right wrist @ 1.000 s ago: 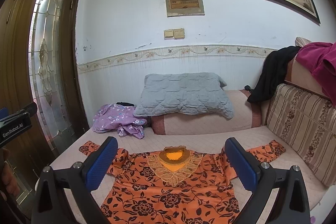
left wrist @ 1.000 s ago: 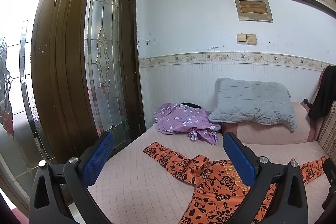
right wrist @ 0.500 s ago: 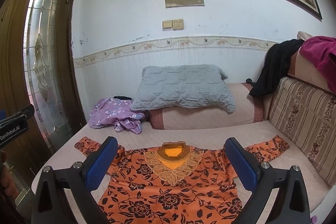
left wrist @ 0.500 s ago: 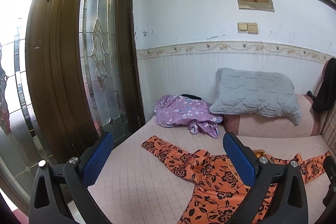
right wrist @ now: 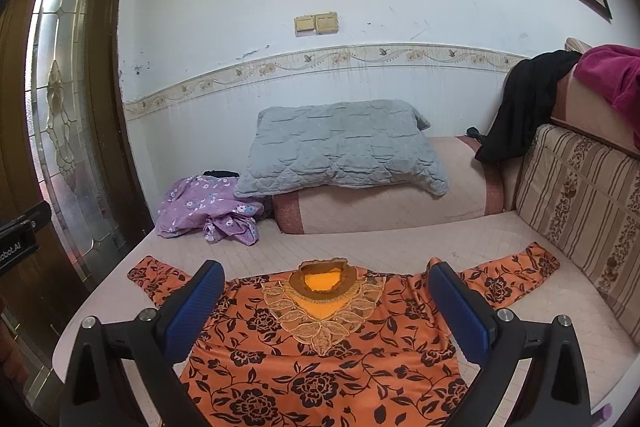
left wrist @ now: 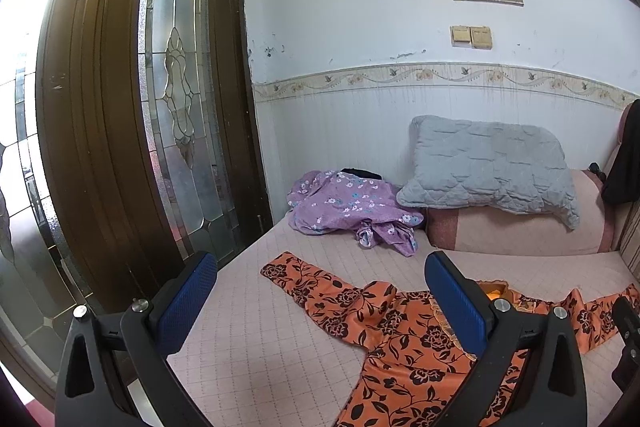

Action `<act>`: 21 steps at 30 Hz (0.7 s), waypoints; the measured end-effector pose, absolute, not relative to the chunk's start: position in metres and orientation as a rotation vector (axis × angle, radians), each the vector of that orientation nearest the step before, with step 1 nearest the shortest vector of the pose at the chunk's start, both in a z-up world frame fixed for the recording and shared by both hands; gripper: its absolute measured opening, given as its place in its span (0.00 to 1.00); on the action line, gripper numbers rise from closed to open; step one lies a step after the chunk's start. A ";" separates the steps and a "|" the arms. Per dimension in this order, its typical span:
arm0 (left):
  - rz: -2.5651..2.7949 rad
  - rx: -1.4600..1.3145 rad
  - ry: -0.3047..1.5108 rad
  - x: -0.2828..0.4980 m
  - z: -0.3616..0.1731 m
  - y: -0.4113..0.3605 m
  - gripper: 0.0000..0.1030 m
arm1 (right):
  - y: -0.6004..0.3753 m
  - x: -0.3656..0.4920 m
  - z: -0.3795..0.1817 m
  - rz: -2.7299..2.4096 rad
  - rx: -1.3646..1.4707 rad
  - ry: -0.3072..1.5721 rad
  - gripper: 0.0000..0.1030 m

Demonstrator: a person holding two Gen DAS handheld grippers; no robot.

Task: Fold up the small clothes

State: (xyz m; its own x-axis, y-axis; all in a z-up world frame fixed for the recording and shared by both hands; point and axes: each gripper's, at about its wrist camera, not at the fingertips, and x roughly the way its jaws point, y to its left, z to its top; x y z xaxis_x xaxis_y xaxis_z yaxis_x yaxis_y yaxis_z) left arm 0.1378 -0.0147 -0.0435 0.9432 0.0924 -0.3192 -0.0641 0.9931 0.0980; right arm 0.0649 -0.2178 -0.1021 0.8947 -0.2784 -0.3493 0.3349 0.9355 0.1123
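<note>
Right claw (right wrist: 326, 301): blue-padded fingers spread wide, empty, poised above the blouse's chest.
Left claw (left wrist: 320, 293): fingers likewise apart, gripping nothing, off the blouse's sleeve side.
Daybed (right wrist: 400, 247): pink quilted cover stretching ahead of both claws.
Orange floral blouse (right wrist: 320, 367): flat on the daybed, sleeves out, neckline between the right claw's pads.
Grey pillow (right wrist: 340, 147): beyond the claws, propped on a bolster.
Purple floral garment (right wrist: 204, 207): crumpled, ahead-left, beside the pillow.

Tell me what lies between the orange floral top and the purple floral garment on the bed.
Nothing: only bare pink quilted bed cover separates the orange floral top from the purple floral garment, shown in both wrist views.
</note>
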 end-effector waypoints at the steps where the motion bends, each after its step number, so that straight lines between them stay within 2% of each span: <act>1: 0.080 0.089 0.332 0.139 -0.045 -0.015 1.00 | -0.219 0.067 -0.103 -0.316 0.193 0.335 1.00; 11: 0.075 0.115 0.369 0.154 -0.063 -0.030 1.00 | -0.247 0.082 -0.120 -0.331 0.255 0.351 1.00; 21: 0.045 0.162 0.433 0.189 -0.100 -0.072 1.00 | -0.338 0.107 -0.172 -0.482 0.353 0.432 1.00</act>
